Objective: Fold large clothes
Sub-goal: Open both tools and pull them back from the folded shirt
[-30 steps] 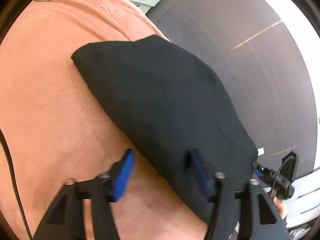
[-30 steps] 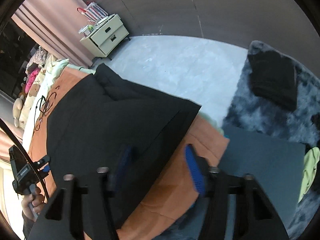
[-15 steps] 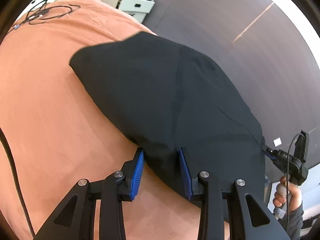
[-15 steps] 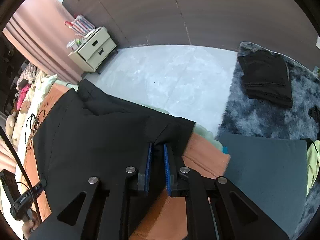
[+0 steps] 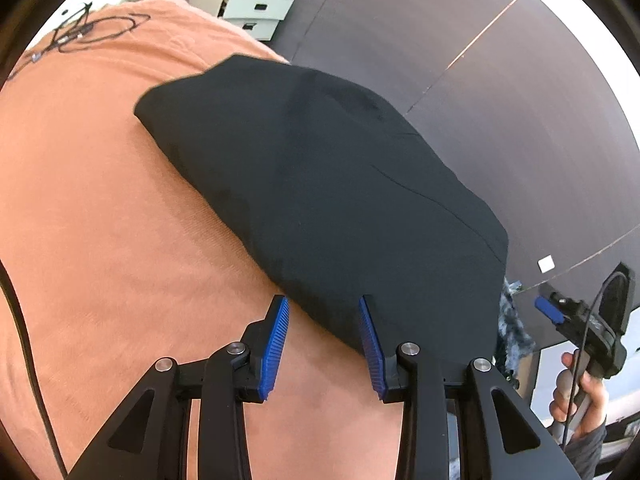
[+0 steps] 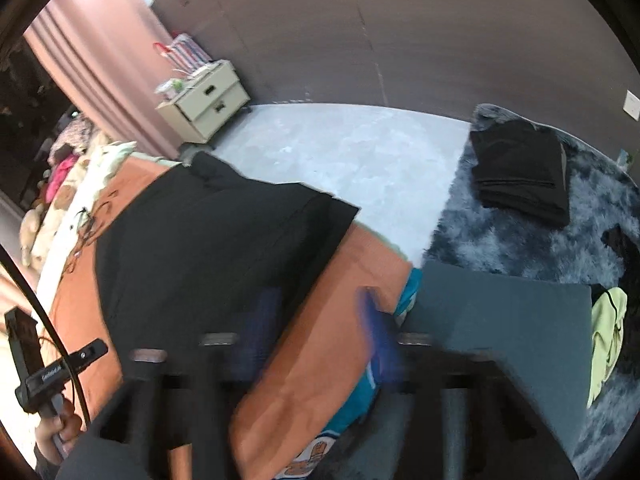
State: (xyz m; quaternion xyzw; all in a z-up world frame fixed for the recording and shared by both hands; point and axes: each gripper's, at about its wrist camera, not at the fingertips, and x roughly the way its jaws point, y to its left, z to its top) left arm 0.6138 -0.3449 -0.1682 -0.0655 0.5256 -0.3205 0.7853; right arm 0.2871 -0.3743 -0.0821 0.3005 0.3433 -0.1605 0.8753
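Note:
A large black garment (image 5: 320, 200) lies folded on the orange bedspread (image 5: 100, 240). It also shows in the right wrist view (image 6: 208, 248). My left gripper (image 5: 324, 316) is open, its blue pads straddling the garment's near edge without pinching it. My right gripper (image 6: 320, 320) is open and blurred, near the garment's corner above the orange bedspread (image 6: 320, 320). The right gripper also shows at the far right of the left wrist view (image 5: 580, 328).
Black cables (image 5: 88, 32) lie on the bed's far side. A cream drawer unit (image 6: 204, 100) stands by the dark wall. A folded black garment (image 6: 520, 172) lies on a grey shaggy rug (image 6: 520, 240). A grey pad (image 6: 500, 312) lies beside the bed.
Both grippers closed on the garment's edge half a second ago and have now opened and let it go. The right gripper is pulling back, blurred.

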